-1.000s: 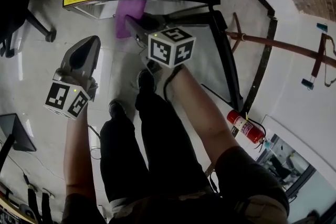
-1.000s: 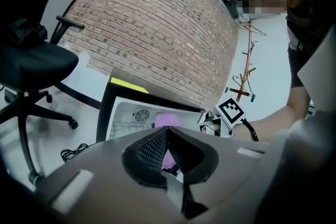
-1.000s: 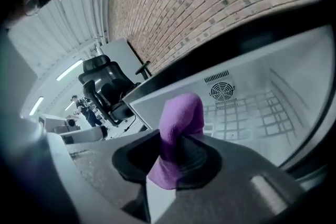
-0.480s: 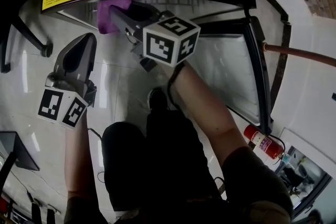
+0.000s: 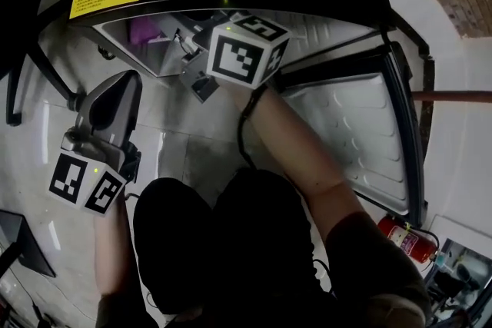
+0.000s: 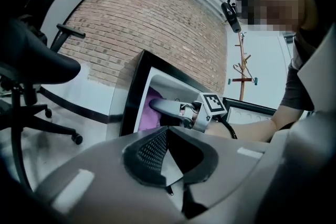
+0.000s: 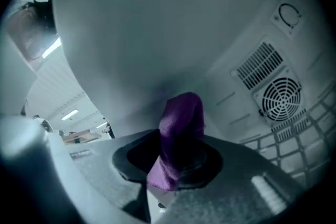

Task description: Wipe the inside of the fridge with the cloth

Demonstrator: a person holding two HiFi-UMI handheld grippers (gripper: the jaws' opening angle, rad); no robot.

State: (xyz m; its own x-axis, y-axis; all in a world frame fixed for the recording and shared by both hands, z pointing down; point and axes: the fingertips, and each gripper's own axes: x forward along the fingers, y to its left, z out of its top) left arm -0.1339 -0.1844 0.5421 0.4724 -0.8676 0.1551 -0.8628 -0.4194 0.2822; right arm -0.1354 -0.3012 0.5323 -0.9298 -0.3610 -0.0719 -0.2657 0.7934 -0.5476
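Inside the fridge (image 7: pixel 157 34), the right tool (image 7: pixel 170 165) grips the purple cloth (image 7: pixel 181 118).

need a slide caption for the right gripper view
Right gripper shut on a purple cloth inside the fridge, a round fan grille at right.

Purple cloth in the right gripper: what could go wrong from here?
The purple cloth is pinched by the right gripper as a narrow bunched fold, so little fabric may meet the white fridge wall, and the hard jaws might scrape it. It could also snag on the round fan grille.
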